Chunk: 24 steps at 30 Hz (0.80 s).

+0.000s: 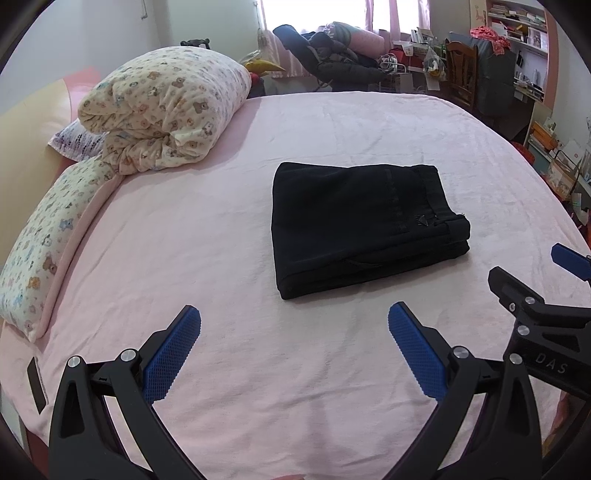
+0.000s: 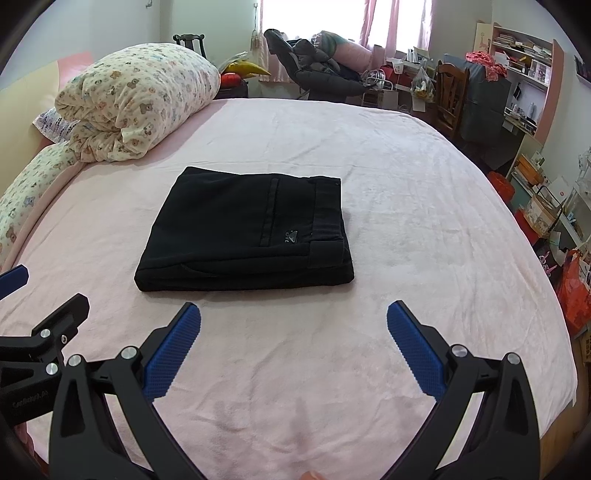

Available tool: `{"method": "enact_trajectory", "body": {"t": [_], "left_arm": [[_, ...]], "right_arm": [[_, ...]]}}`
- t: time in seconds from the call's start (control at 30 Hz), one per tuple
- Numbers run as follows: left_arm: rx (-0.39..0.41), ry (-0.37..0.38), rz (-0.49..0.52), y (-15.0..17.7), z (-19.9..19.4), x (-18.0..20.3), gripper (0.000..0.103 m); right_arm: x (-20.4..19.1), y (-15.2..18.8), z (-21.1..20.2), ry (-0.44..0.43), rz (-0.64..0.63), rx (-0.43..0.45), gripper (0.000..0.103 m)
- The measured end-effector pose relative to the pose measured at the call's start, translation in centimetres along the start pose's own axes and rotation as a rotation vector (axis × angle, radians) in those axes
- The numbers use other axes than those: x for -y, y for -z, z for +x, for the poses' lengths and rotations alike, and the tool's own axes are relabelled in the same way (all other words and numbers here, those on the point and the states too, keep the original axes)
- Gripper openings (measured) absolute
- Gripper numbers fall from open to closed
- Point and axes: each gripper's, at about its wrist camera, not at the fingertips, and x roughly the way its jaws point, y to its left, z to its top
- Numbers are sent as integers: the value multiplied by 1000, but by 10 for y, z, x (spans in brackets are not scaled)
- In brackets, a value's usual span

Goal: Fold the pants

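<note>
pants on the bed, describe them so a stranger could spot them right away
On the pink bed, look near the middle, clear of the rolled teddy-print quilt at the head. The pants are a flat black folded rectangle, the only dark thing on the sheet.

Pink-sheeted bed (image 2: 406, 221), bright curtained window (image 2: 314, 14), cluttered shelves (image 2: 524, 55) beyond

Black pants on a pink bed

The folded pants (image 2: 243, 232) are plain black with a small grey emblem (image 2: 291, 235); the bed cover (image 2: 406, 221) is pale pink. The rolled quilt (image 2: 136, 99) and the long pillow (image 1: 48, 251) are cream, printed with little brown and blue teddy bears. Both the left gripper (image 1: 293, 317) and right gripper (image 2: 293, 317) are black with blue dimpled pads (image 2: 171, 354). The curtains (image 2: 373, 26) are pink.
</note>
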Motion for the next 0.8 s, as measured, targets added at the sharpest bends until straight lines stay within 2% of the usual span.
{"method": "enact_trajectory", "body": {"t": [0.8], "left_arm": [[-16, -37, -34, -5, 9, -18, 102]], "right_arm": [[1, -2, 4, -10, -18, -7, 101]]}}
